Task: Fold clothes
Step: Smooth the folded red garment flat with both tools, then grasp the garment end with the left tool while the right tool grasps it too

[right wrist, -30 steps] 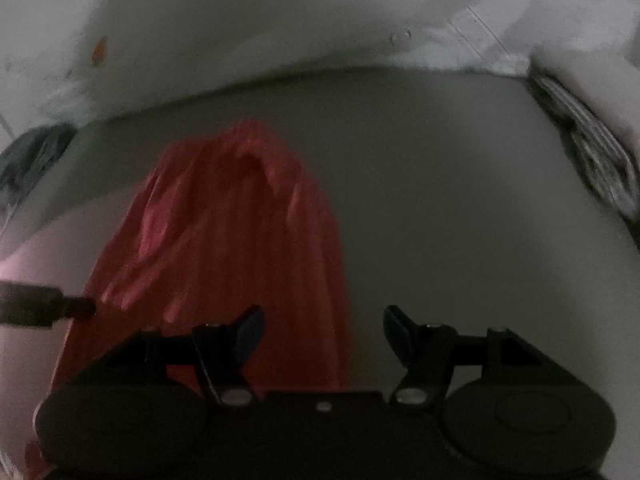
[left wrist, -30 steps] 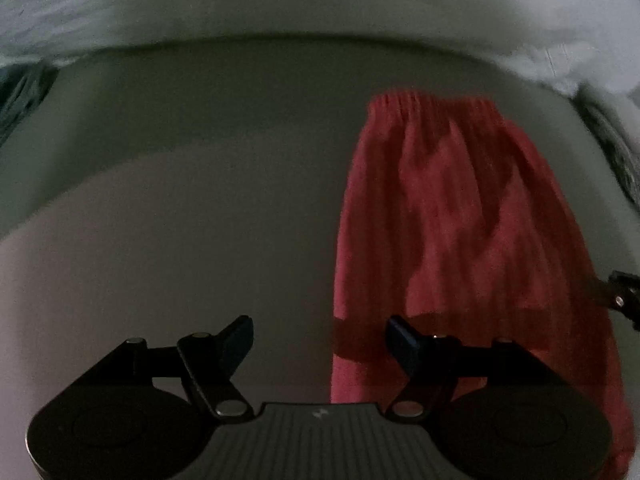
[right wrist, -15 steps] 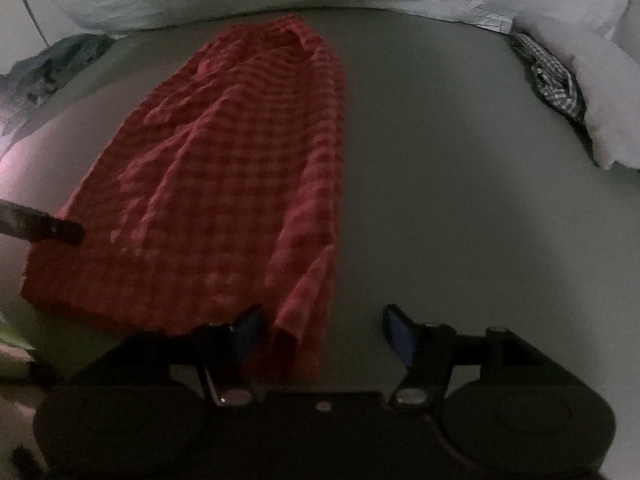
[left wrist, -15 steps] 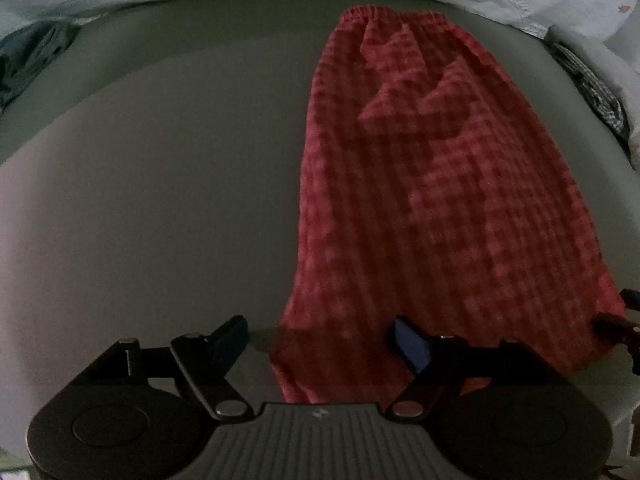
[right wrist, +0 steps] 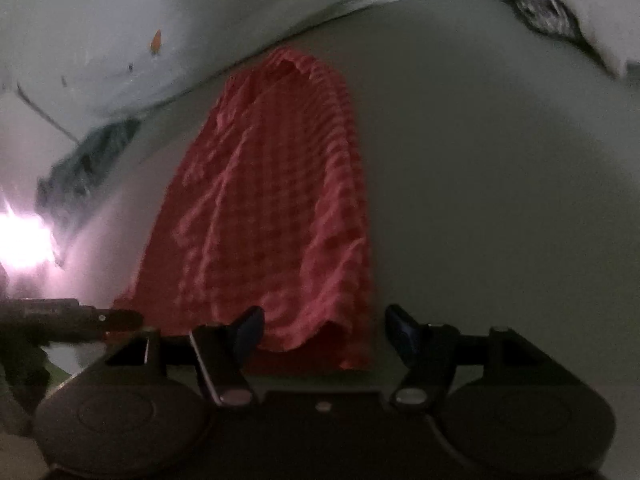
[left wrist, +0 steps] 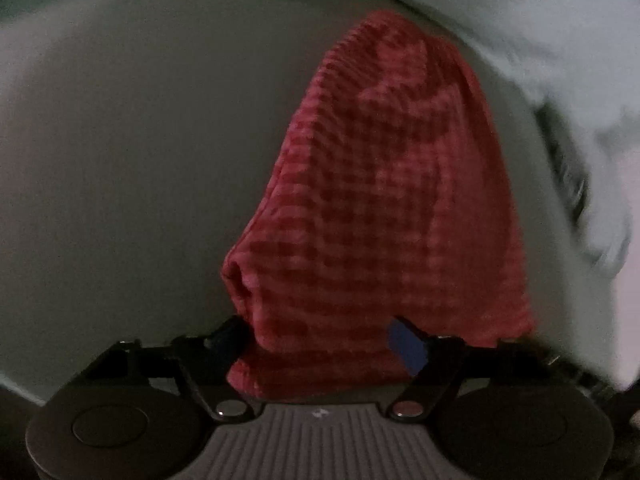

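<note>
A red checked cloth (left wrist: 384, 200) lies lengthwise on a plain grey bed (left wrist: 140, 160), running away from both grippers toward a white sheet (right wrist: 100, 40) heaped along the far edge. The near end of the cloth sits between the jaws of the left gripper (left wrist: 320, 340): the left finger is at the cloth's rolled near-left corner and the blue-padded right finger rests over the fabric. These jaws have just been closing, but they stand apart with a wide span of cloth between them, and whether the pads press on it I cannot tell for sure; they do not look clamped. The right gripper (right wrist: 324, 328) has its jaws apart too. Its left finger overlaps the near hem of the cloth, the cloth's near-right corner lies in the gap, and the right finger stands over bare bed just beside the cloth's right edge. In the right wrist view the left gripper's dark finger (right wrist: 116, 318) reaches in from the left to the cloth's near-left corner. A dark garment (right wrist: 84, 168) lies far left of the right jaws, and a checked grey garment (right wrist: 540, 4) far to their right, both blurred.
</note>
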### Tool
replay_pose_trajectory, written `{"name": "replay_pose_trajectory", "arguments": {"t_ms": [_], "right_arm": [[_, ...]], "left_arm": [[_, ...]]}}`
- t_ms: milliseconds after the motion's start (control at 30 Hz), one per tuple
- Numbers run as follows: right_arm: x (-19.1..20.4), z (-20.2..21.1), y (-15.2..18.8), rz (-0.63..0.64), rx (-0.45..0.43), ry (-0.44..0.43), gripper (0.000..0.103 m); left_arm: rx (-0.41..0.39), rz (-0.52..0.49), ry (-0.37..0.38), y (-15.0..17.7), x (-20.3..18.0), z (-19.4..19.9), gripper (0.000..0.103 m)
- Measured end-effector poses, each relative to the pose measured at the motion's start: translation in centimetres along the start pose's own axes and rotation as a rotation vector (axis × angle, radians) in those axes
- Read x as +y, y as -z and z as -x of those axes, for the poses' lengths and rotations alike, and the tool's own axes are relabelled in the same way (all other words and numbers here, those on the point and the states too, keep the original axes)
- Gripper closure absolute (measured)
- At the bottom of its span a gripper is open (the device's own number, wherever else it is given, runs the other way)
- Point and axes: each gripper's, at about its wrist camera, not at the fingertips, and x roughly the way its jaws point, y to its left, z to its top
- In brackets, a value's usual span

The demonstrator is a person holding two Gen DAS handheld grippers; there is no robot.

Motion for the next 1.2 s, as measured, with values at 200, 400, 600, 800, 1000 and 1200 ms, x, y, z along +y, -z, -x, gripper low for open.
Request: {"name": "replay_pose_trajectory", "arguments": {"t_ms": [200,400,600,800,1000,1200], "right_arm": [[-1.0,0.0,0.3,-0.074,-0.006,-0.039,0.056],[4.1,-1.3,1.6,0.247,0.018,0.110,0.049],[6.9,-2.6,3.1,0.464,0.007,0.220,0.065],[6.3,-1.1,2.6,0.449,0.000,0.137,0.100],[4.8,2.8,1.2,0.313,0.004,-0.004,0.100],[0.8,2.8,1.5,0.081,0.124,-0.077,0.100]], "left_arm": [[-0.006,0.083,0.026,0.1,1.6,0.4,0.056],[0.037,-0.100,-0.116,0.2,-1.6,0.1,0.056],[0.033,-0.190,-0.238,0.9,-3.6,-0.4,0.070],[0.054,0.073,-0.152,-0.7,-0.3,0.7,0.097],[0.086,0.229,-0.048,-0.3,1.6,3.4,0.098],[0.150,0.244,-0.091,1.0,2.6,2.6,0.098]]}}
